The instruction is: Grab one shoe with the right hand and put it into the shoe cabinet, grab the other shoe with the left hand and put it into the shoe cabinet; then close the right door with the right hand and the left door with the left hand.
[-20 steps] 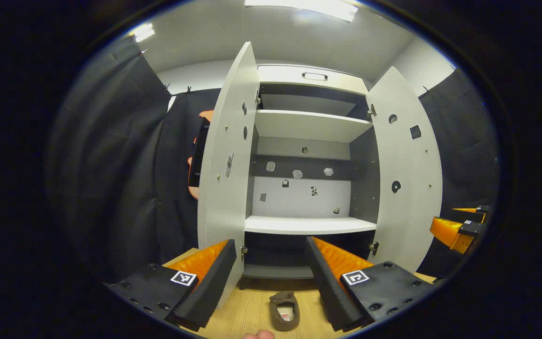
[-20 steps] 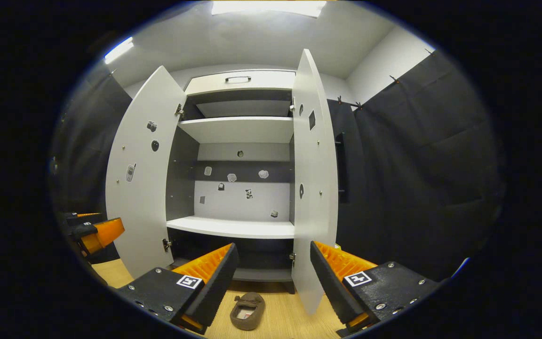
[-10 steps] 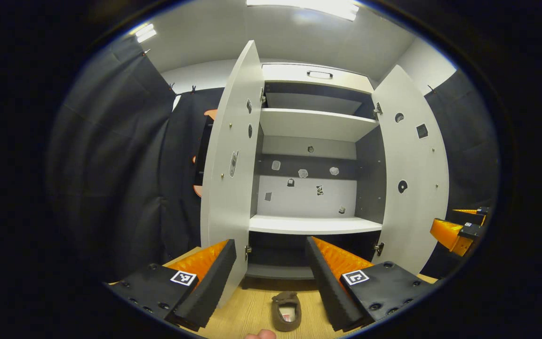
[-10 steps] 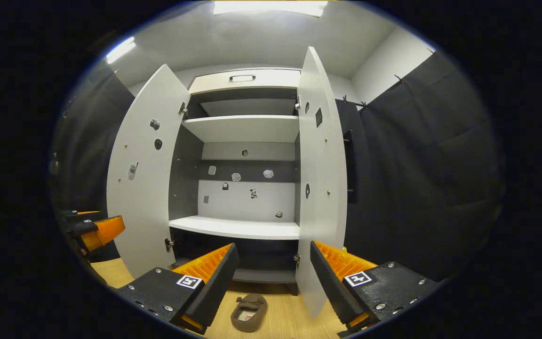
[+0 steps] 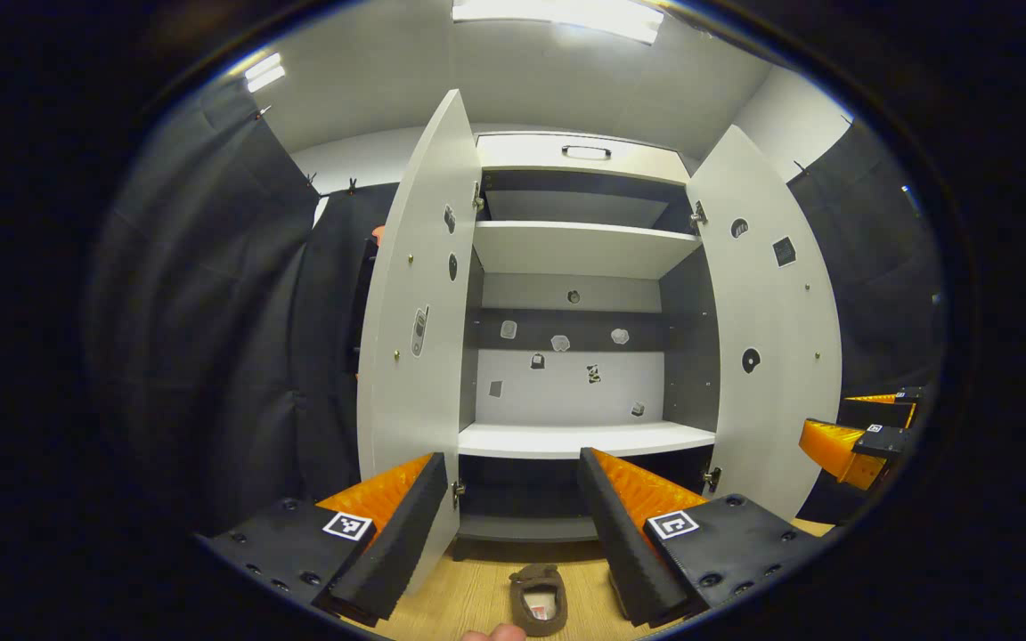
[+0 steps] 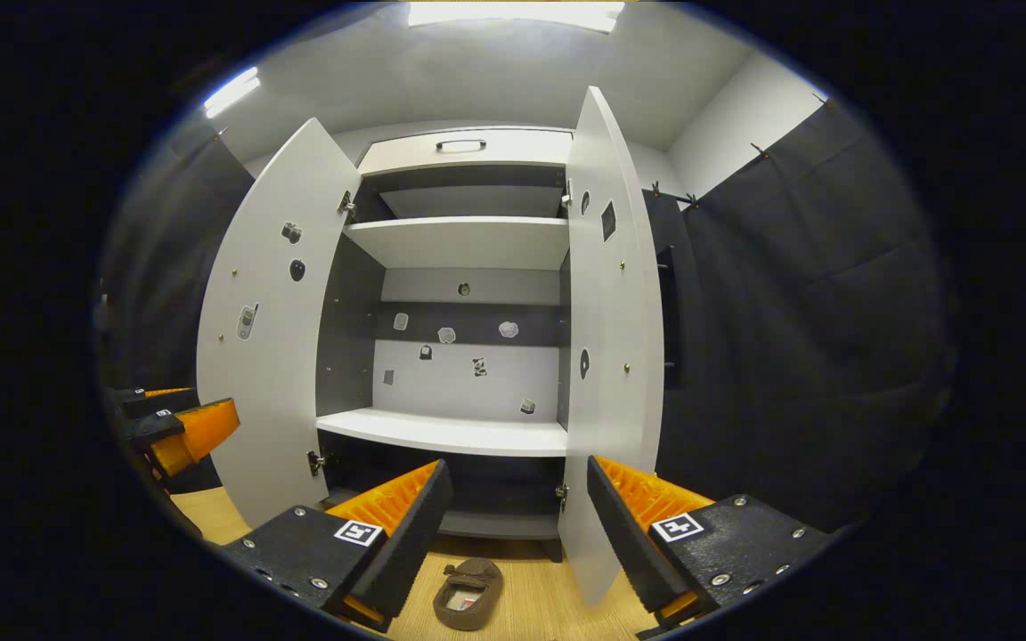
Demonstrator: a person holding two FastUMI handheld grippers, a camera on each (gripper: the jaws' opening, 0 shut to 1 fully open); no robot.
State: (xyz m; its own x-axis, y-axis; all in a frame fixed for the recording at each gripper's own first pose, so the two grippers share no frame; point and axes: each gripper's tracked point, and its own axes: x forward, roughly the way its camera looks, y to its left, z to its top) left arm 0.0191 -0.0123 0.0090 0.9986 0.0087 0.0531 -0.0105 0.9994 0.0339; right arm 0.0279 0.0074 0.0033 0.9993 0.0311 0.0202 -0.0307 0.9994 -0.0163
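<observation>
A white shoe cabinet (image 5: 584, 439) stands with both doors swung open, left door (image 5: 415, 356) and right door (image 5: 767, 356). Its shelves hold no shoes. A brown shoe (image 5: 540, 598) lies on the wooden floor just below my open left gripper (image 5: 511, 458), between its two fingers and apart from them. In the right gripper view a brown shoe (image 6: 470, 592) lies on the floor before the cabinet (image 6: 442, 432), under my open right gripper (image 6: 518, 465). I cannot tell whether it is the same shoe. Each gripper is visible off to the side of the other's view, the right gripper (image 5: 860, 436) and the left gripper (image 6: 179, 427).
A drawer with a handle (image 5: 586, 151) tops the cabinet. The right door's edge (image 6: 611, 356) stands close in front of my right gripper. Black cloth hangs on both sides. A small part of a person (image 5: 493, 634) is at the bottom edge. Wooden floor (image 5: 468, 596) runs up to the cabinet.
The left gripper has shifted a little, so the cabinet sits lower and further left in its view. The right gripper has barely moved. Both stay open.
</observation>
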